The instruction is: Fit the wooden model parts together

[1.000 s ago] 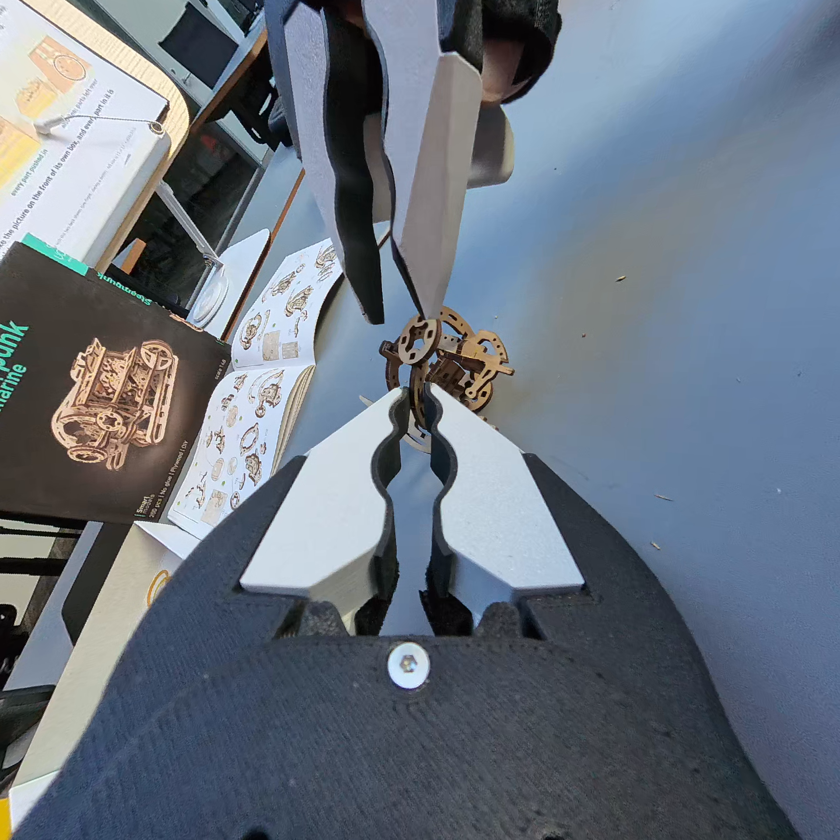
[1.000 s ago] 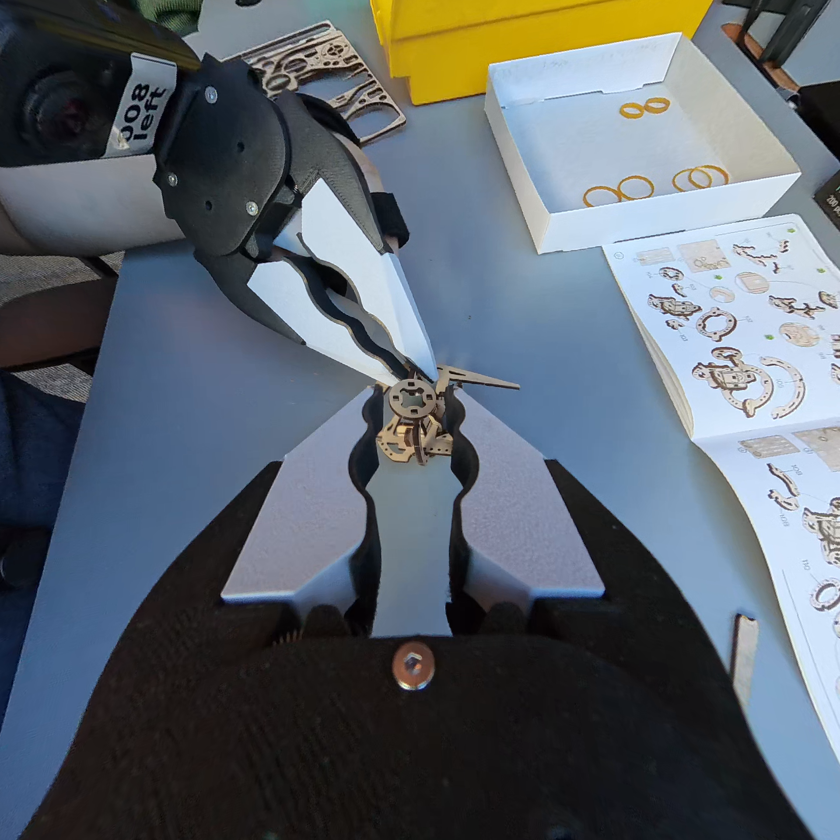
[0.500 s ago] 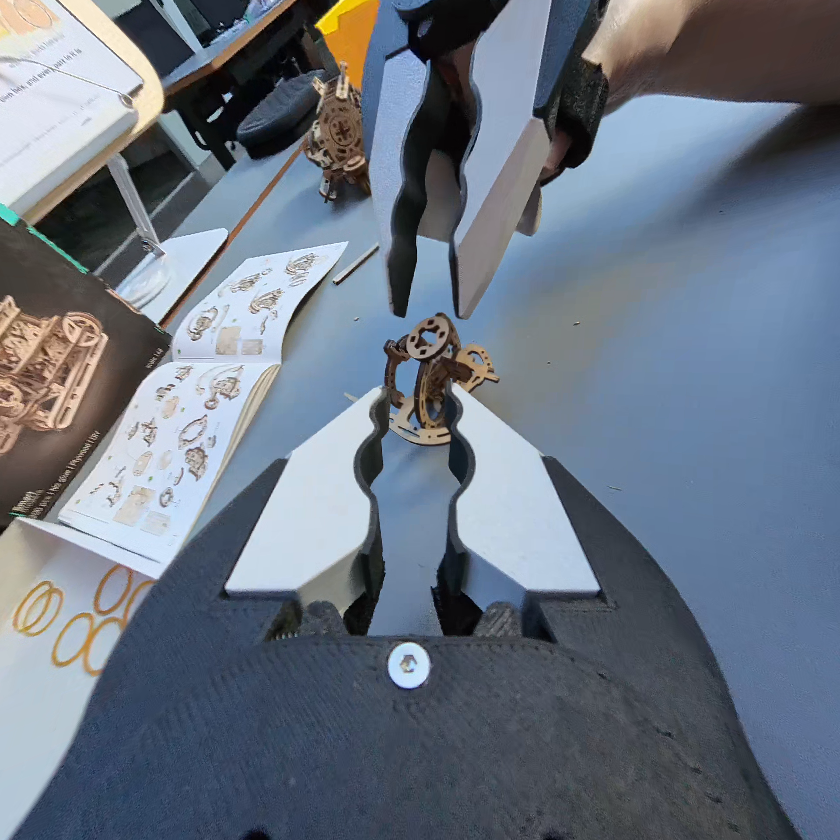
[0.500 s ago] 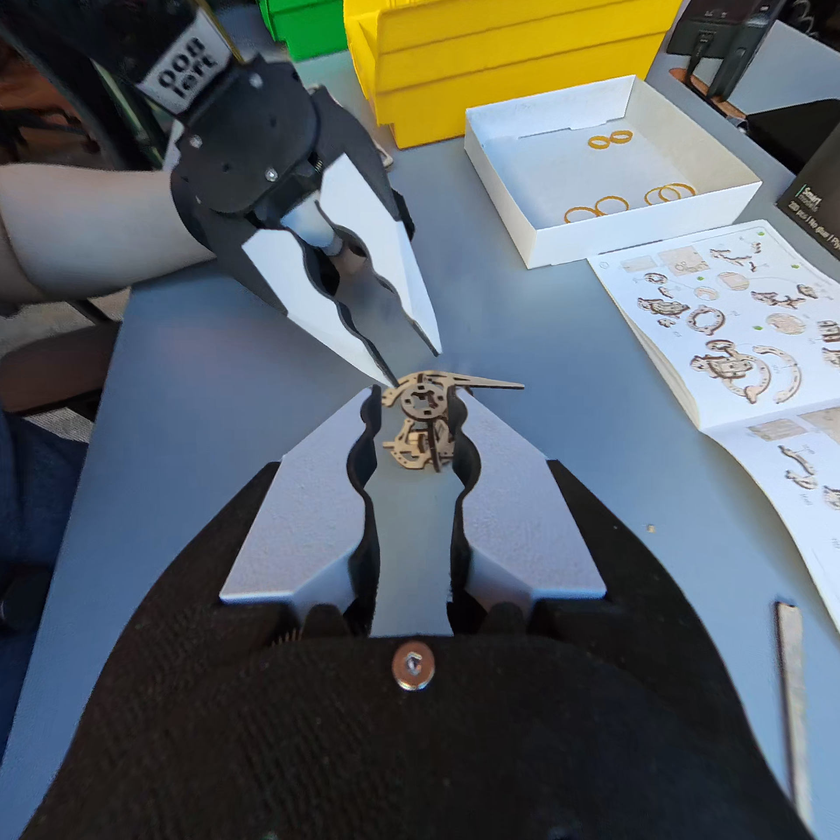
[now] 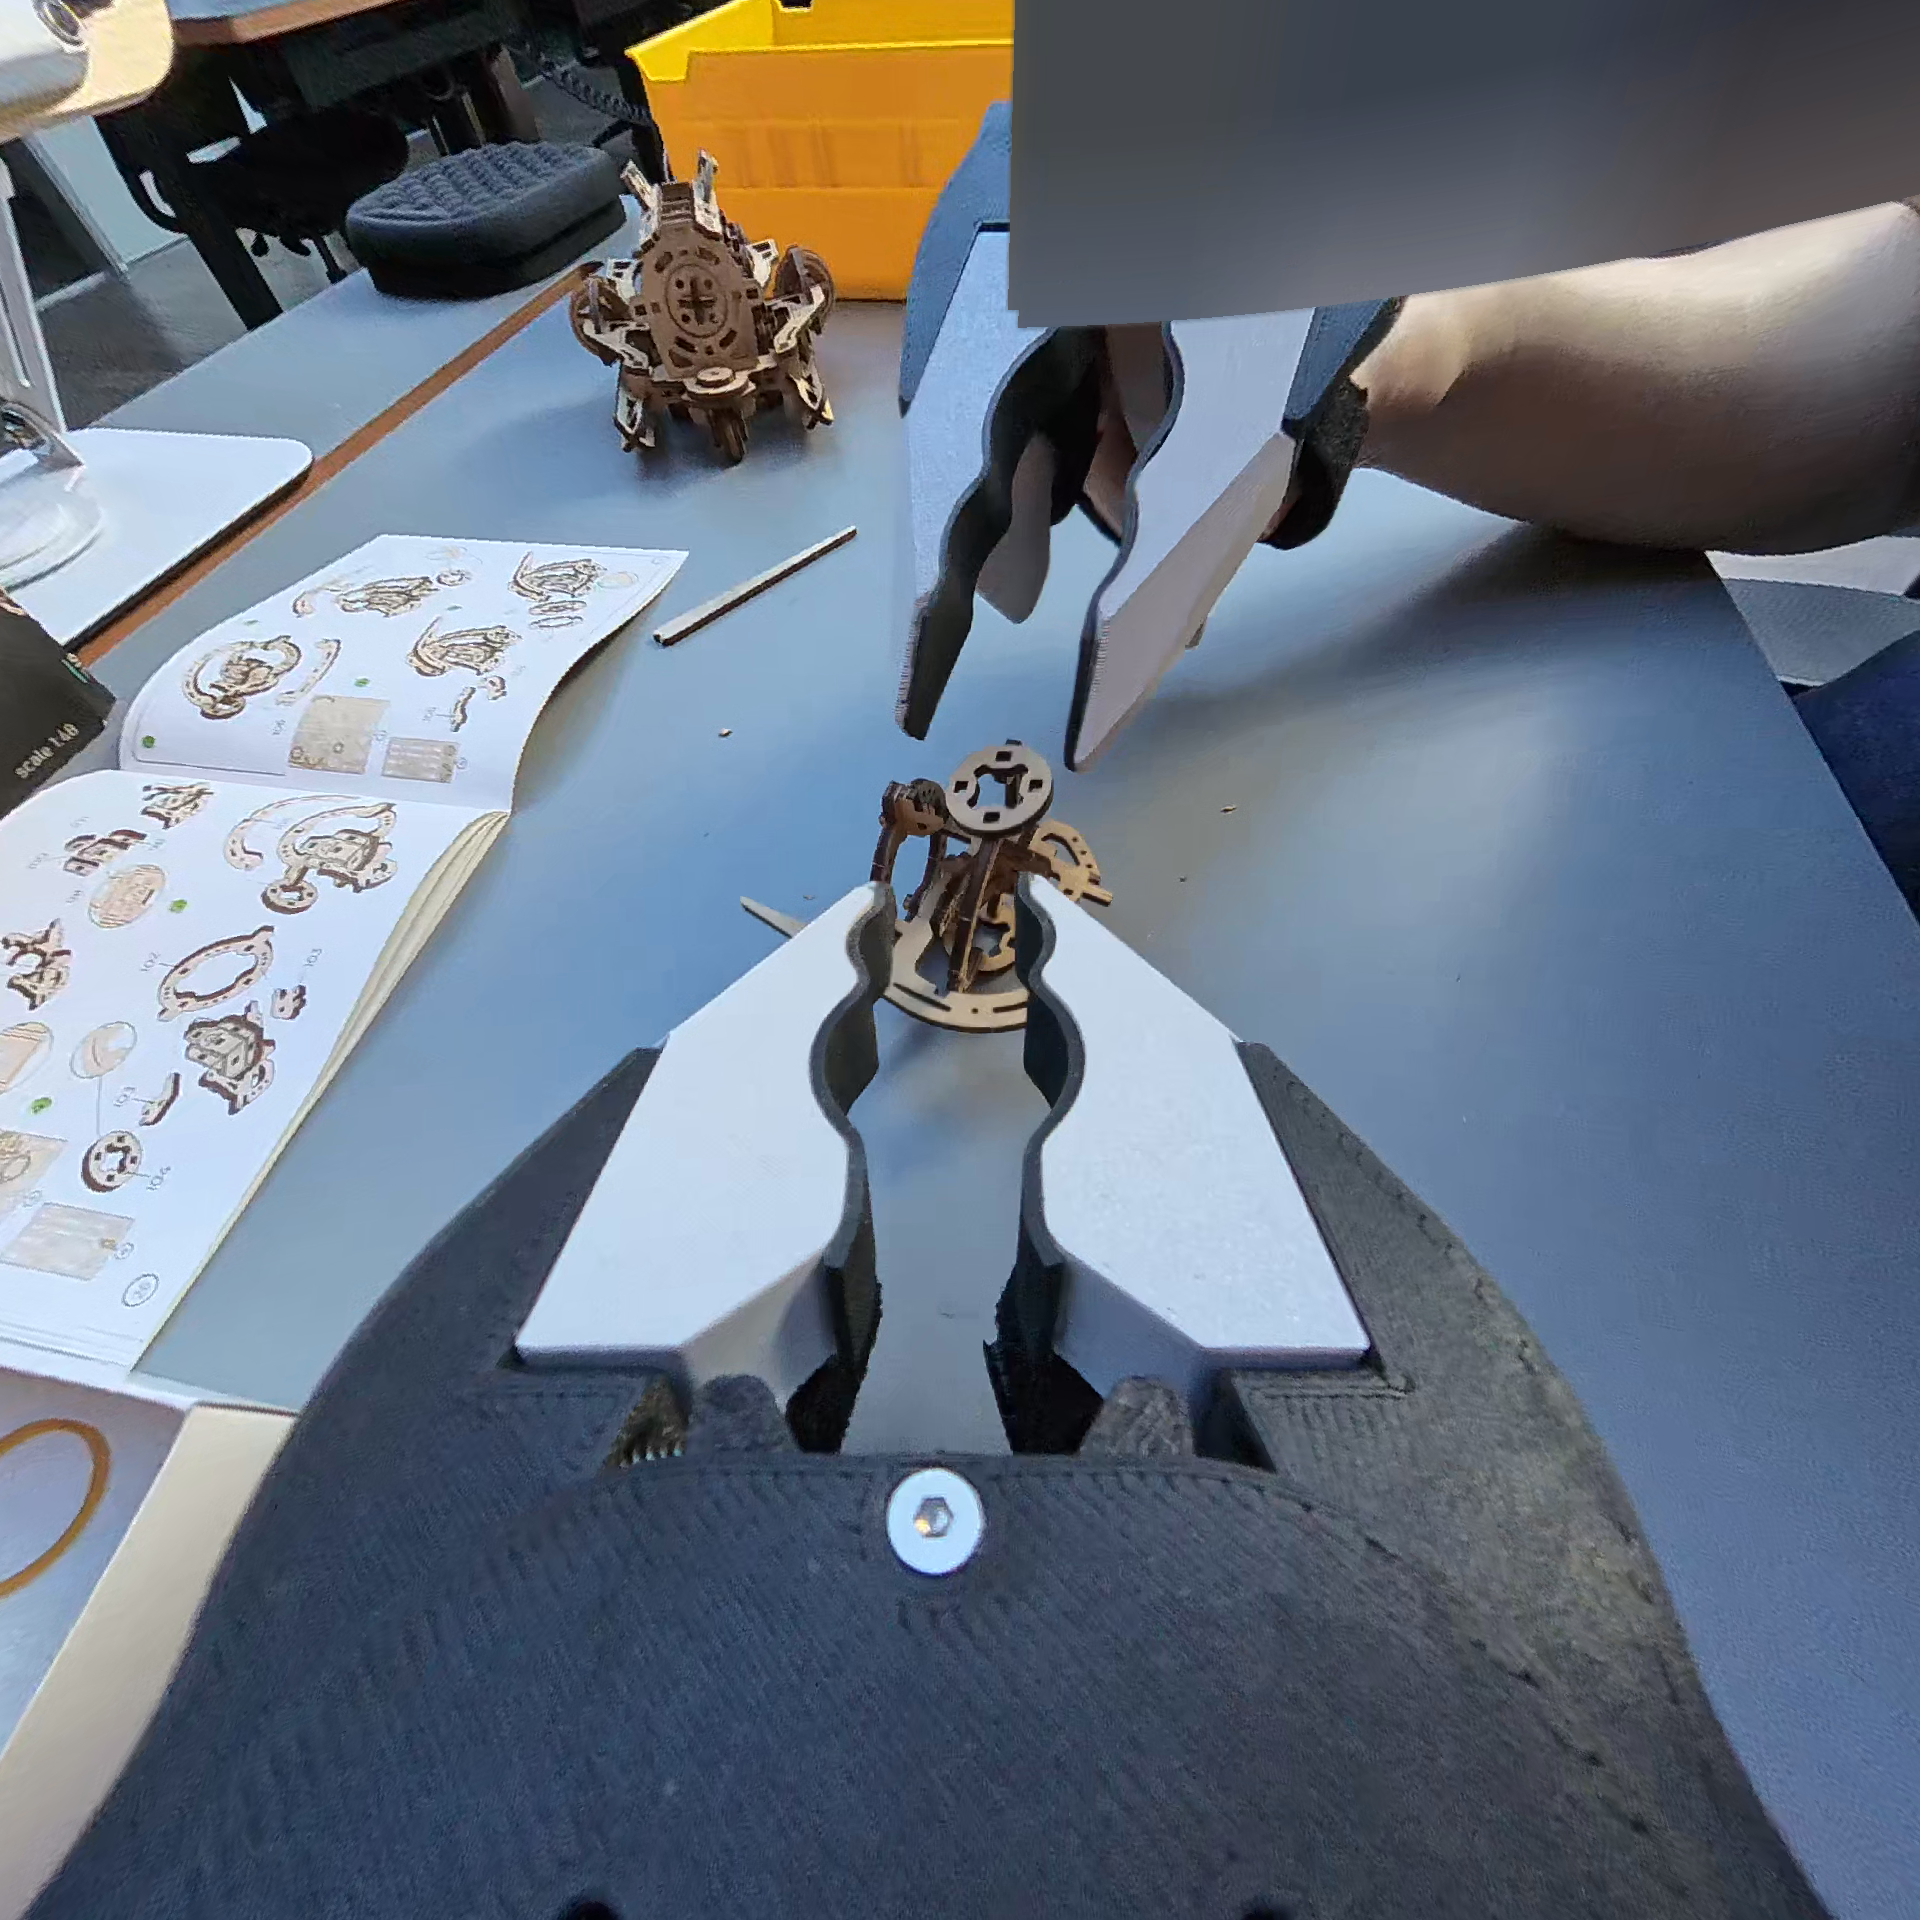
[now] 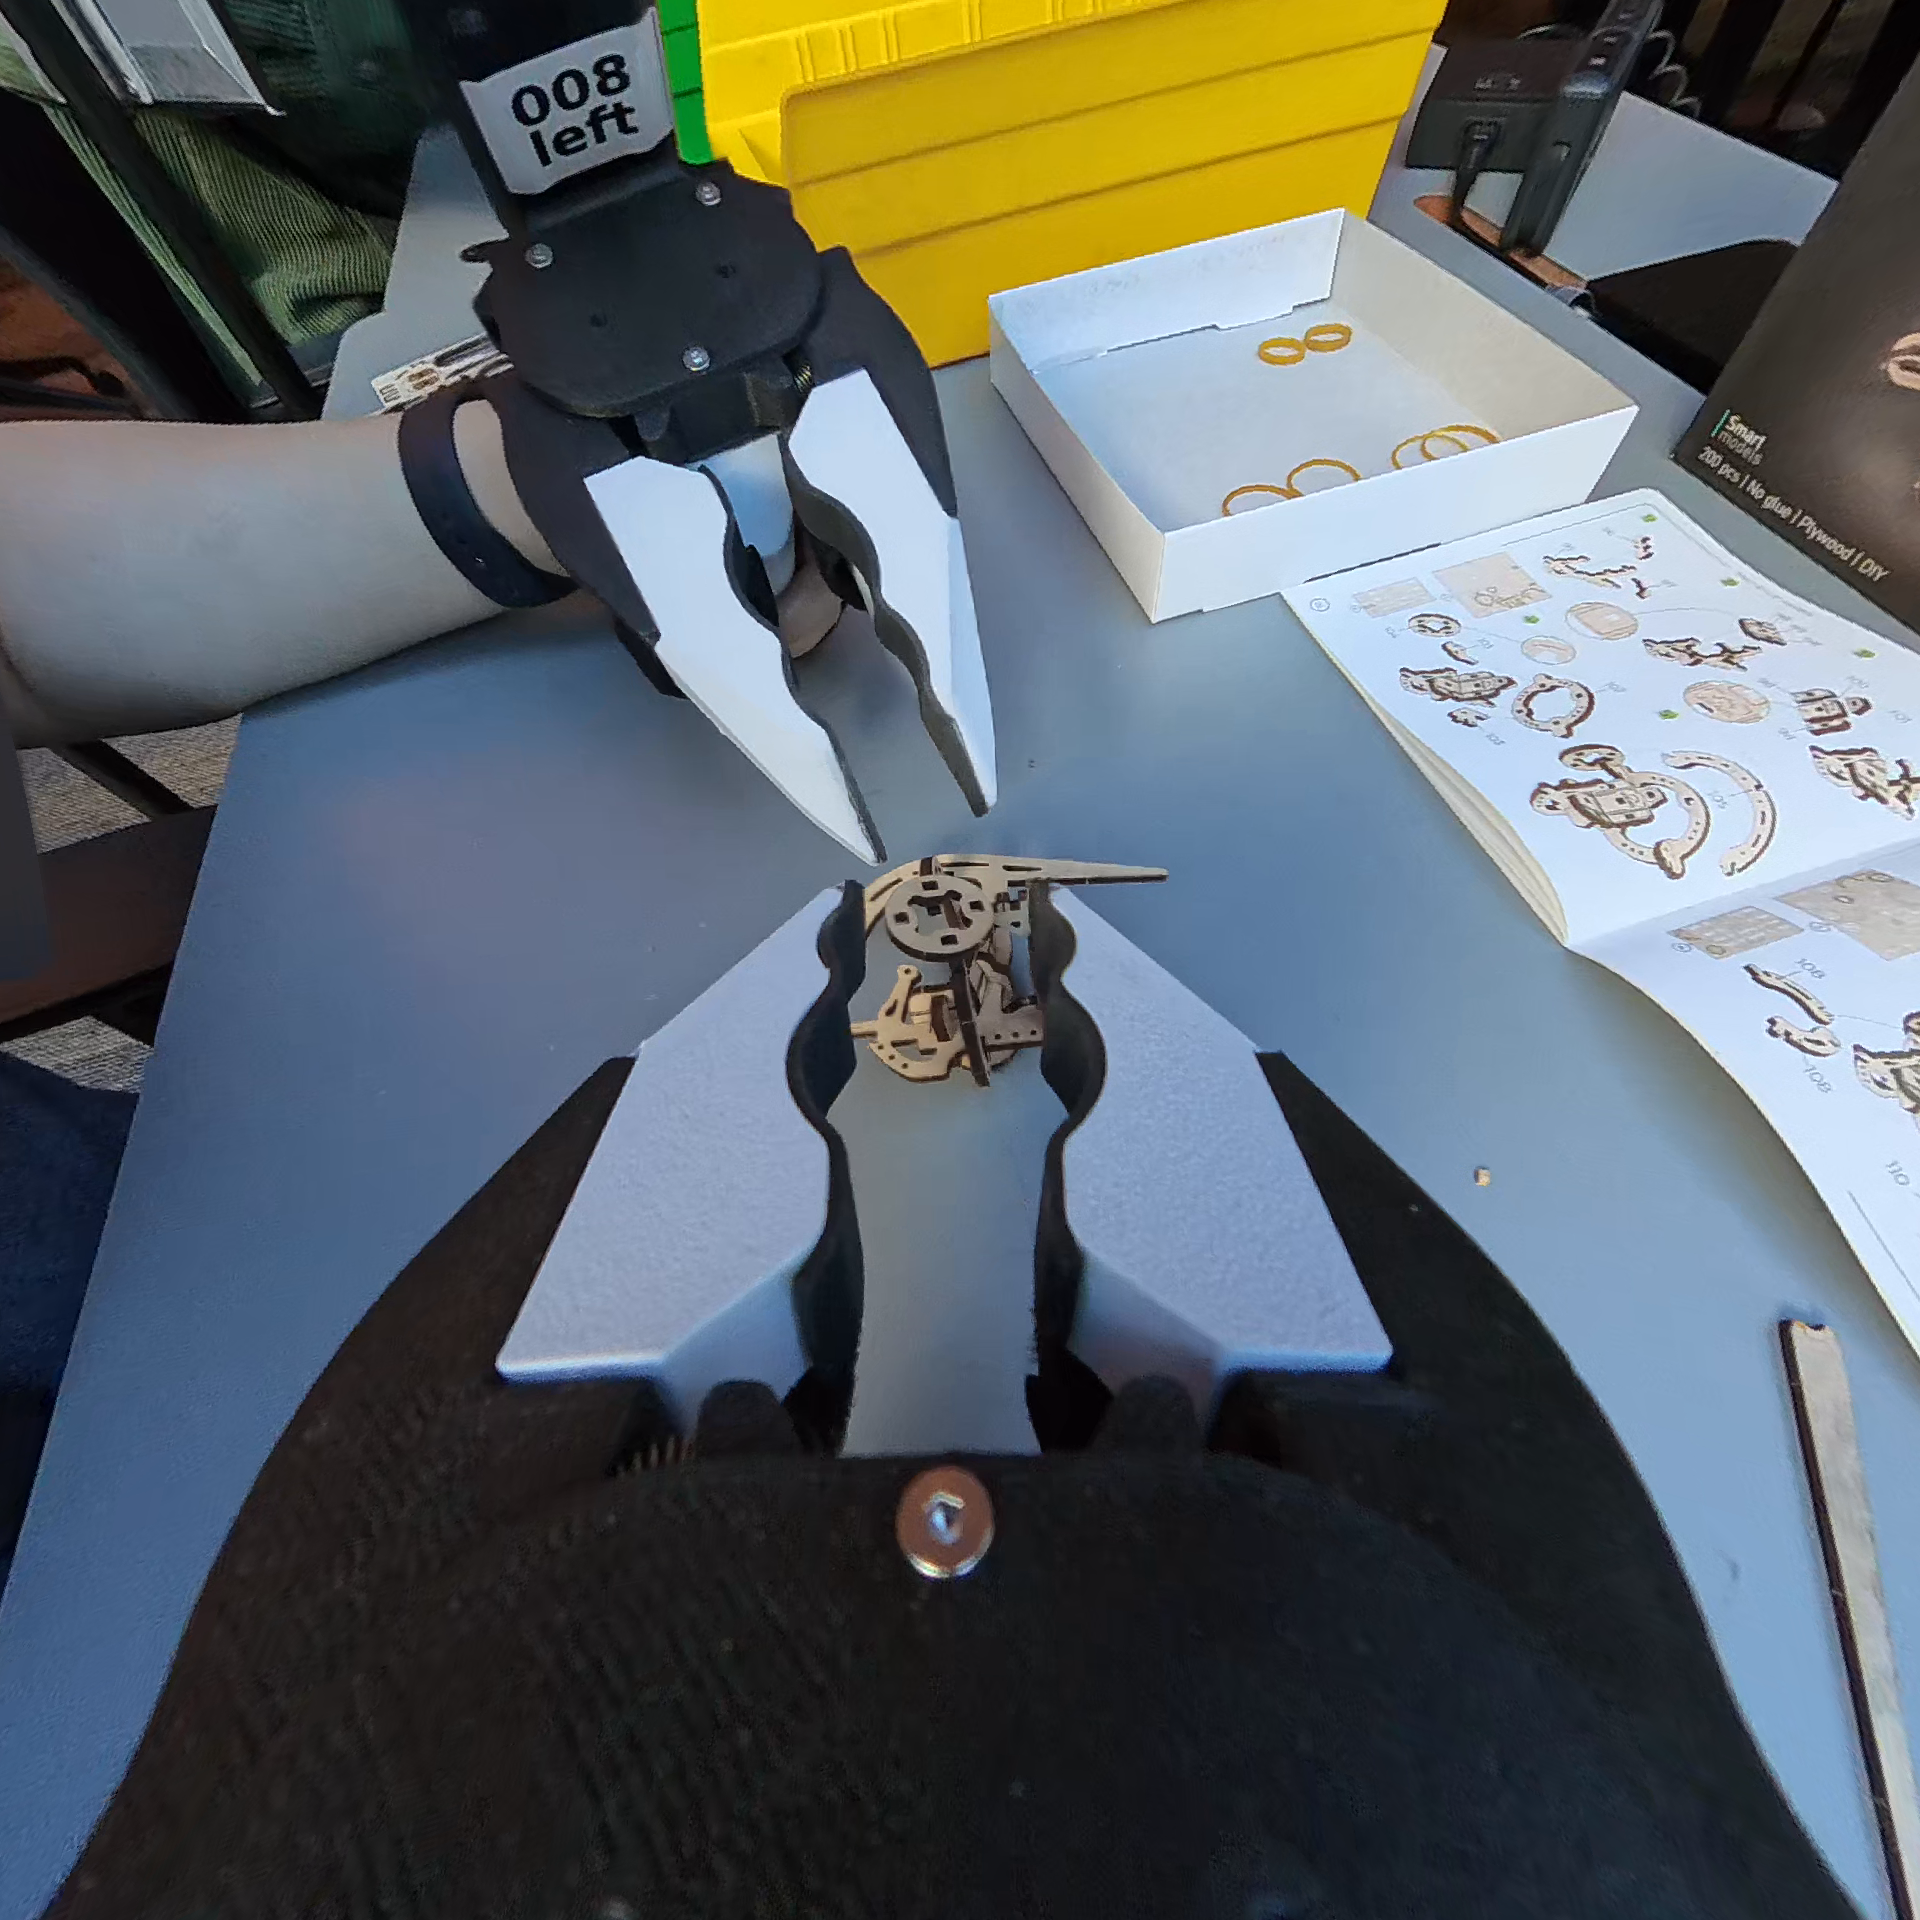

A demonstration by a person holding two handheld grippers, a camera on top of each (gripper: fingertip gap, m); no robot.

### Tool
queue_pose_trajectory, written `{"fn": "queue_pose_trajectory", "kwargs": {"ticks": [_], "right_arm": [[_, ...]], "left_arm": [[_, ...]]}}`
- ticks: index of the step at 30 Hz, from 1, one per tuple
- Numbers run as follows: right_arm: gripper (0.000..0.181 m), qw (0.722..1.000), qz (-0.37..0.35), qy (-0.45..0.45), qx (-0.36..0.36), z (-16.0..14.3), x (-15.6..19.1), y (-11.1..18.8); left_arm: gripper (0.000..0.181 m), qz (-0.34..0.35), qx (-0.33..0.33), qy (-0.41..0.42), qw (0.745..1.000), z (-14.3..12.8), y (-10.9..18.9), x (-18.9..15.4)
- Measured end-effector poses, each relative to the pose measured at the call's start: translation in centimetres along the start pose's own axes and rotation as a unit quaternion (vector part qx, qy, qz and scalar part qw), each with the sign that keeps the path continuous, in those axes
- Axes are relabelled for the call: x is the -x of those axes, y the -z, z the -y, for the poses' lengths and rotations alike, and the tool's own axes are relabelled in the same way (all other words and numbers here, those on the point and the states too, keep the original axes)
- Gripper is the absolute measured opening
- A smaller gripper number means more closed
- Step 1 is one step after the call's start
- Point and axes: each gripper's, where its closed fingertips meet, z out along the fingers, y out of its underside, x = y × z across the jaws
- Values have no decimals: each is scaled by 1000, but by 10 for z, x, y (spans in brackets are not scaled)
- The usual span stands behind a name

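Wooden model sub-assembly (image 5: 971, 904) (disc on top): standing on grey bench (image 5: 1455, 935), between parted jaws of left gripper (image 5: 951, 914) and right gripper (image 6: 945, 914); neither grips it.

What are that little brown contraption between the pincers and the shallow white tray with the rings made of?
The small model looks like thin plywood, bare and matte: flat tan pieces slotted together, with dark edges that suggest laser cutting. The white tray seems to be folded cardboard, with thin matte walls and creased corners. The rings in it may be rubber bands; unclear.
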Motion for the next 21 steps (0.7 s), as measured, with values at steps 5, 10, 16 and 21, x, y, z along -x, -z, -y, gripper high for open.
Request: {"fn": "queue_pose_trajectory", "kwargs": {"ticks": [5,10,16,21], "right_arm": [[29,1000,-1,10,-2,-1,1,-3],[28,1000,0,4,6,-4,-1,-5],[27,1000,1,9,8,-5,-1,-2],[28,999,21,38,11,-6,0,11]], "left_arm": [[17,-18,-1,7,1000,2,-2,-2],[16,-33,-5,16,999,3,-3,-3],[17,-39,-7,23,999,2,-3,-2],[20,-27,-8,17,999,1,0,-1]]}}
